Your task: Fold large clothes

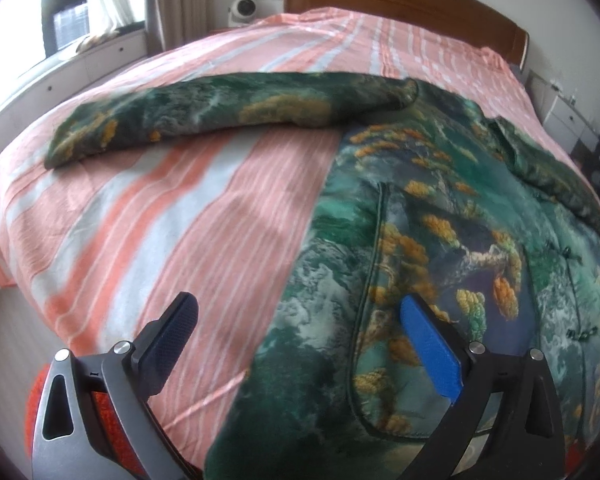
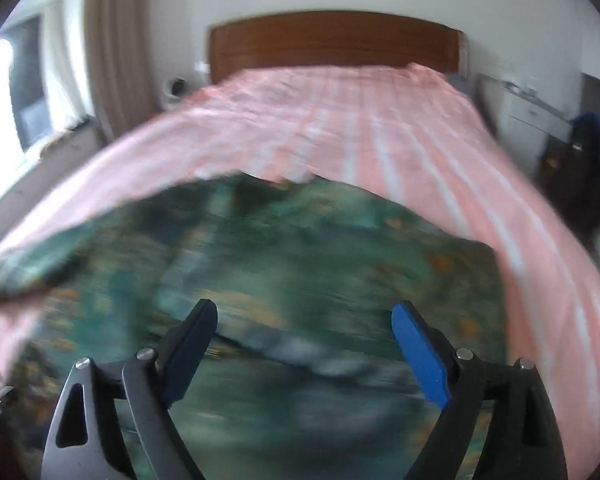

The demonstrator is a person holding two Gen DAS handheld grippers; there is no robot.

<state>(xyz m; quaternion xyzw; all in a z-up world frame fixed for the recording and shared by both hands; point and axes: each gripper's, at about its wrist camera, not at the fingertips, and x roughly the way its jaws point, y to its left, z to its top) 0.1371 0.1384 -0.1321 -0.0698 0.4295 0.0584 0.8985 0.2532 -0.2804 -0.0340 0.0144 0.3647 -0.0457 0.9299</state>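
Blue-padded fingers of both grippers hang spread wide over a green printed garment on a bed, holding nothing.

Largest is the bed (image 1: 204,208), covered by a pink-and-white striped sheet, with a brown wooden headboard (image 2: 332,40) at its far end. On the near part of the sheet lies the garment (image 1: 440,248) (dark green with orange and pale patches), spread flat; one sleeve (image 1: 204,120) stretches out sideways to the left across the stripes, and the collar sits toward the headboard. Its near hem reaches the bed's near edge. The left gripper (image 1: 300,324) sits above that hem, one pad over the stripes and the other over the cloth, fingers far apart. The right gripper (image 2: 304,326) hovers over the garment's body, equally wide open, though this view is blurred.
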